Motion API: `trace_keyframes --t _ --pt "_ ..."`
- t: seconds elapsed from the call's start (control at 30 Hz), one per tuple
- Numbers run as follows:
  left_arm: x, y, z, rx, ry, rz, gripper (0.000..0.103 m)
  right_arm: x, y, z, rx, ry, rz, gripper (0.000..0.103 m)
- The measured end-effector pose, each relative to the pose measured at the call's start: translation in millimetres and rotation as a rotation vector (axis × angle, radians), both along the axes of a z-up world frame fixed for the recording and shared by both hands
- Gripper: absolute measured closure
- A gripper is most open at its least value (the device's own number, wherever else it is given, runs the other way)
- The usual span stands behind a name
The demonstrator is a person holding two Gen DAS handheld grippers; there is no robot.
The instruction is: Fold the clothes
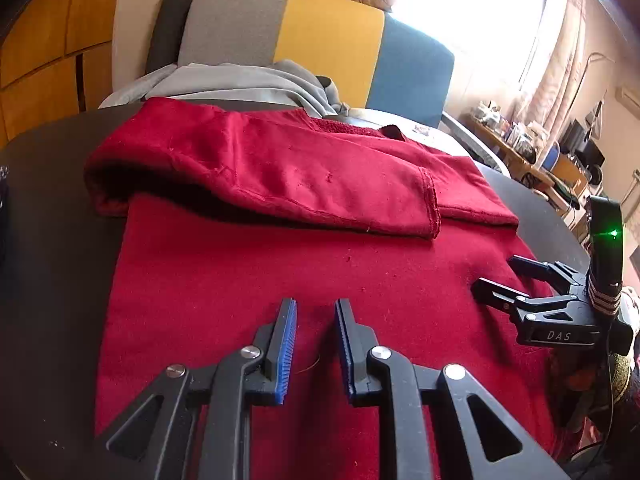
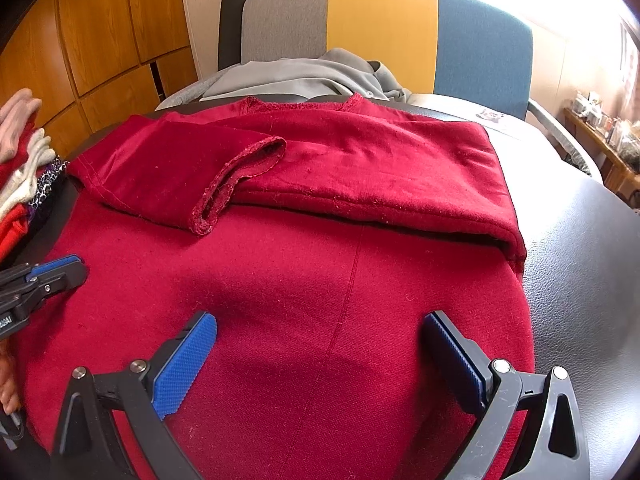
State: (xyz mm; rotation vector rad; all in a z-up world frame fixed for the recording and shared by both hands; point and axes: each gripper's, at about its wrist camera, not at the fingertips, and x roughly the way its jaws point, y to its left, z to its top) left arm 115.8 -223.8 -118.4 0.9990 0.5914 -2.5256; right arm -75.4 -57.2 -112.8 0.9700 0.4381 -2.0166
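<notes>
Stack of folded clothes (image 2: 24, 168) sits at far left of the dark tabletop (image 2: 592, 280). Red sweater (image 2: 320, 280) lies flat across the middle, neck end away from the jaws, long axis running front to back, both sleeves (image 2: 180, 176) already folded across the chest. Left gripper (image 1: 316, 336) hovers over the near hem w/ jaws slightly parted, holding nothing. Right gripper (image 2: 320, 360) hovers beside it, jaws wide apart, also holding nothing; both about equally near the hem. Probably next: pinch hem, fold toward collar. Grey garment (image 2: 312, 76) on the striped chair (image 2: 384, 28) beyond; nothing blocks the way.
</notes>
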Motion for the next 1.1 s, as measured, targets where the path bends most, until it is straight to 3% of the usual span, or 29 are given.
trace_keyframes --t 0.1,0.2,0.33,0.5,0.6,0.63,0.67,0.7,0.77,0.9,1.1 --pt "8.5 -3.9 -3.1 0.02 0.038 0.005 0.084 0.8 -2.6 5.0 0.007 -0.005 -0.013 0.003" --pt "19.9 -12.9 -4.3 0.065 0.082 0.03 0.084 7.9 -13.5 21.3 -0.043 -0.019 -0.003 0.024" --pt "32.1 -22.6 -11.7 0.11 0.13 0.034 0.084 15.8 -48.9 46.0 -0.181 -0.105 0.068 0.025" --pt "35.8 -23.6 -15.6 0.118 0.161 0.016 0.083 -10.9 -80.2 43.3 -0.23 -0.14 -0.064 0.023" --pt "37.9 -26.7 -17.4 0.14 0.179 0.014 0.083 -24.6 -99.1 33.6 -0.19 -0.134 -0.098 0.024" --pt "38.8 -28.1 -18.0 0.15 0.186 0.014 0.083 -25.5 -105.8 30.2 -0.17 -0.127 -0.092 0.029" --pt "39.3 -29.1 -18.5 0.158 0.191 0.014 0.083 -22.3 -112.0 26.7 -0.137 -0.109 -0.077 0.051" --pt "39.4 -29.2 -18.6 0.162 0.194 0.014 0.083 -18.9 -117.8 24.2 -0.108 -0.096 -0.059 0.08" --pt "39.6 -28.7 -18.2 0.165 0.198 0.012 0.083 -12.1 -125.4 24.4 -0.065 -0.087 -0.013 0.092" --pt "40.4 -28.8 -17.7 0.167 0.204 0.01 0.083 -0.5 -131.1 56.2 -0.024 0.007 0.063 0.094" --pt "39.9 -29.0 -15.8 0.179 0.193 0.011 0.083 -6.5 -136.4 138.1 -0.072 0.163 0.098 0.094"
